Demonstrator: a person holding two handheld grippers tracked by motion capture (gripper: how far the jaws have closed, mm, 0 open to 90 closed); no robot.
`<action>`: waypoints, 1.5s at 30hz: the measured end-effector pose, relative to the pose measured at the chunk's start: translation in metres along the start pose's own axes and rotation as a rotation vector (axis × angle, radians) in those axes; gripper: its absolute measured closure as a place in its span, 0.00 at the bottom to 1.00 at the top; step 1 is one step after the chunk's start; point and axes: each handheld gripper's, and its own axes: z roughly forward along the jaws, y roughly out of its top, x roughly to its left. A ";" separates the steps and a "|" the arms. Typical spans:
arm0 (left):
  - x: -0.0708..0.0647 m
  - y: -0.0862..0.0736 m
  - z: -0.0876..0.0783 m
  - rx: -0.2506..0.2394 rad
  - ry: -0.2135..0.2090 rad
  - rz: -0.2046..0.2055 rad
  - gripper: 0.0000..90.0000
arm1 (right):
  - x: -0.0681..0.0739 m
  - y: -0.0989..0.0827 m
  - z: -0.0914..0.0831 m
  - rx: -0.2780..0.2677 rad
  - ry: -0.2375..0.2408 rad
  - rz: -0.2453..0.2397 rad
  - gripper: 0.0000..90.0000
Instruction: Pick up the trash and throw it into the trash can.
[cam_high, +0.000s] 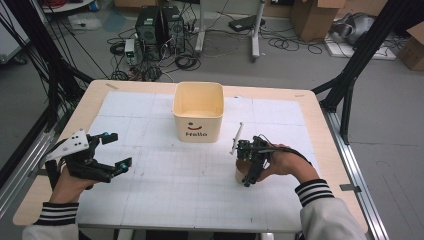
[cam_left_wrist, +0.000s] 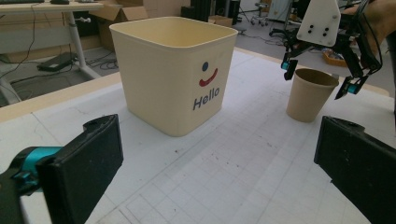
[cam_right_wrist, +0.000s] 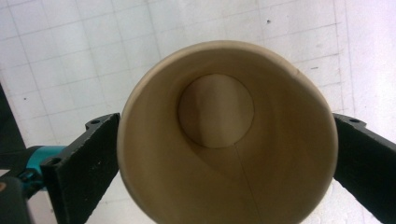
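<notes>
A matt brown paper cup (cam_right_wrist: 224, 140) stands near a smooth, cream plastic tub (cam_left_wrist: 175, 70) on gridded white paper (cam_high: 175, 175).

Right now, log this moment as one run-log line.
right gripper: open, fingers straddling paper cup rim | cup: upright, empty | left gripper: open, idle | bin: mid-table

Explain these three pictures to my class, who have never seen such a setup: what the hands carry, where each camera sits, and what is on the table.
A person holds a hand-held gripper in each hand; there is no robot arm. The high view looks down on the table. The other two cameras ride on the grippers and look along their black fingers. On the gridded white sheet stands a cream tub printed "Hello" and a brown paper cup. The left gripper hangs open, holding nothing. The right gripper is lowered over the upright, empty cup, one finger on each side of its rim; whether it is squeezing yet cannot be told.
</notes>
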 end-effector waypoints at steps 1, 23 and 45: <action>0.000 0.000 0.000 0.000 0.000 0.000 0.02 | -0.001 0.000 0.001 -0.001 -0.003 -0.009 0.00; 0.000 0.000 -0.001 -0.004 0.001 -0.002 0.02 | -0.002 -0.001 0.019 0.018 -0.010 -0.012 0.01; 0.000 0.000 0.000 -0.001 0.000 0.000 0.02 | -0.001 -0.005 0.016 -0.001 -0.010 -0.017 0.32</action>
